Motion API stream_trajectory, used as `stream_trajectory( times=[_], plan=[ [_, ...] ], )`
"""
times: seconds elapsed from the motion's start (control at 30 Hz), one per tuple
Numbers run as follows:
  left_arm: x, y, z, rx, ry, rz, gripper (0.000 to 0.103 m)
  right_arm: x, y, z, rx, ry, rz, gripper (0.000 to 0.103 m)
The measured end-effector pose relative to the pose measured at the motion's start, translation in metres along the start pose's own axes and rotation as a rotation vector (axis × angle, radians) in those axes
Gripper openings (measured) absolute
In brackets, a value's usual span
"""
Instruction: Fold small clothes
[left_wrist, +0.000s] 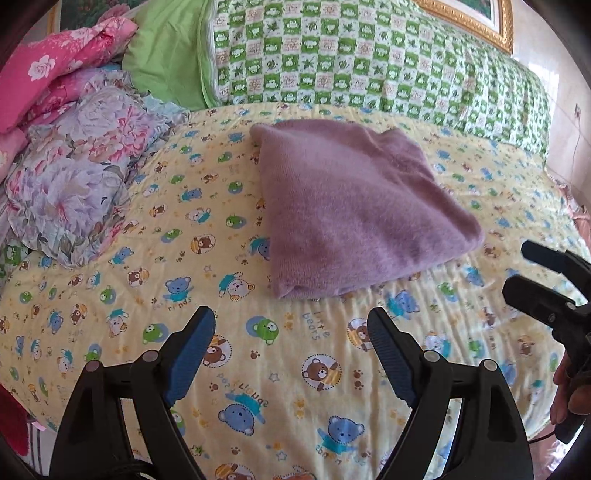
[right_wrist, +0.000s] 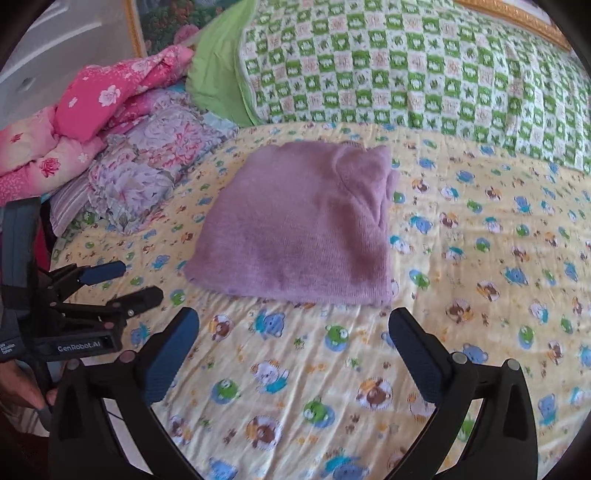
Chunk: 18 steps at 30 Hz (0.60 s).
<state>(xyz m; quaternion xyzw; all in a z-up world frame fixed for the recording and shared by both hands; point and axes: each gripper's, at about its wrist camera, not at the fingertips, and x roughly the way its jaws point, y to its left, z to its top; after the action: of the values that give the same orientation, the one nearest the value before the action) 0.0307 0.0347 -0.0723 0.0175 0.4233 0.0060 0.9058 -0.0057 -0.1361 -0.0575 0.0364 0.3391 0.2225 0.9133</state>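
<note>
Take the folded mauve knitted garment (left_wrist: 354, 206) as your landmark; it lies flat on the pale yellow cotton bedsheet printed with little cartoon bears (left_wrist: 258, 369), roughly in the middle of the bed. To its left, at the edge of the bed, you have a crumpled lilac floral quilt (left_wrist: 74, 184) with a bright pink rose-print blanket (left_wrist: 55, 70) heaped on top of it. Behind the garment, a plain lime green pillow (left_wrist: 166, 51) and a green-and-white checked quilted cover (left_wrist: 369, 55) run along the far side.

Your left gripper (left_wrist: 291, 328) hovers on the near side of the garment with its jaws spread wide and nothing between them; the blue ribbed pads (left_wrist: 192, 354) are clear of the knit, over bare sheet, with the garment's near hem just ahead of the tips.

Your right gripper (right_wrist: 293, 326) sits much the same, on the near side of the garment, its jaws fully apart and empty, the near hem just beyond its fingertips and untouched. In the left wrist view it shows at the right edge, beside the garment's right corner but apart from it, with your hand (left_wrist: 569, 387) on its handle
</note>
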Motion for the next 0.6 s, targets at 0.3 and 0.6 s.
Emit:
stream_trajectory(
  times=[0.3,0.6],
  plan=[
    [0.022,-0.002,-0.001,0.002,0.011,0.04,0.085,0.027,-0.006,-0.002,0.039,0.041,-0.001,0.102],
    [0.029,-0.003,0.002,0.0,0.02,0.054,0.085,0.038,-0.007,-0.003,0.048,0.066,-0.009,0.102]
  ],
)
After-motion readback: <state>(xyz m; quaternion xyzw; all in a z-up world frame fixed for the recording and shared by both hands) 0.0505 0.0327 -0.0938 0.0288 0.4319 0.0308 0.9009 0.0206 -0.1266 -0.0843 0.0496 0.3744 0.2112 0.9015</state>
